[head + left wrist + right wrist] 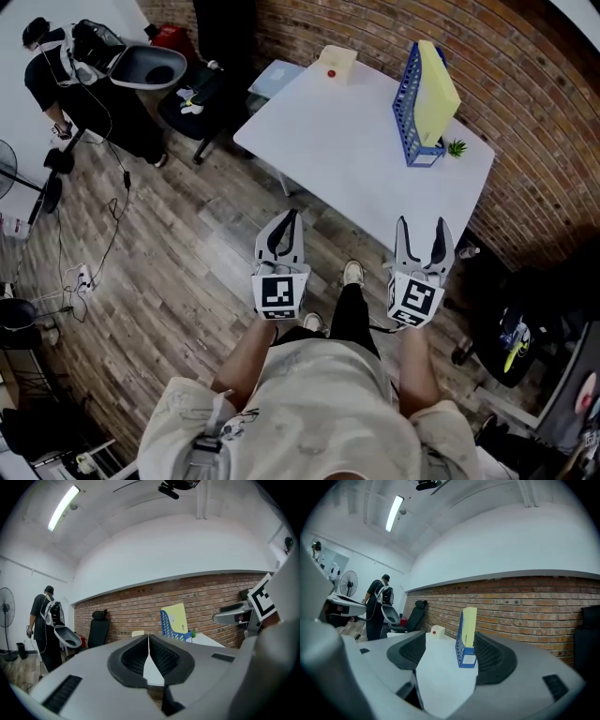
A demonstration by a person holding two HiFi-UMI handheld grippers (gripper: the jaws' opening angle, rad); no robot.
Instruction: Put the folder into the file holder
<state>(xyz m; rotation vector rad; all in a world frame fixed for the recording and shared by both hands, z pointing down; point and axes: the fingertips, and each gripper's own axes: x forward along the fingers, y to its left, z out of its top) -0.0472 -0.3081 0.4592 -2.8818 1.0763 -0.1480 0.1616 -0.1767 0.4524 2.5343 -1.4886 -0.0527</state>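
Our left claw (285,227) closed and empty, our right claw (422,227) wide apart, yellow folder (437,92) standing in the blue file holder (410,105) on the white counter (347,159).

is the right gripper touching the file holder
Apart. The head view shows the right gripper back at the near edge of the table, with bare white tabletop between its open jaws and the blue file holder.

Locate table (347,159) at 12 o'clock. Find file holder (406,94) on it toward 1 o'clock, with folder (437,89) standing inside. Note plant (457,147) just beside holder's near end, at its 3 o'clock. Find box (337,64) at far table edge, chair (202,103) beyond table at 11 o'clock.
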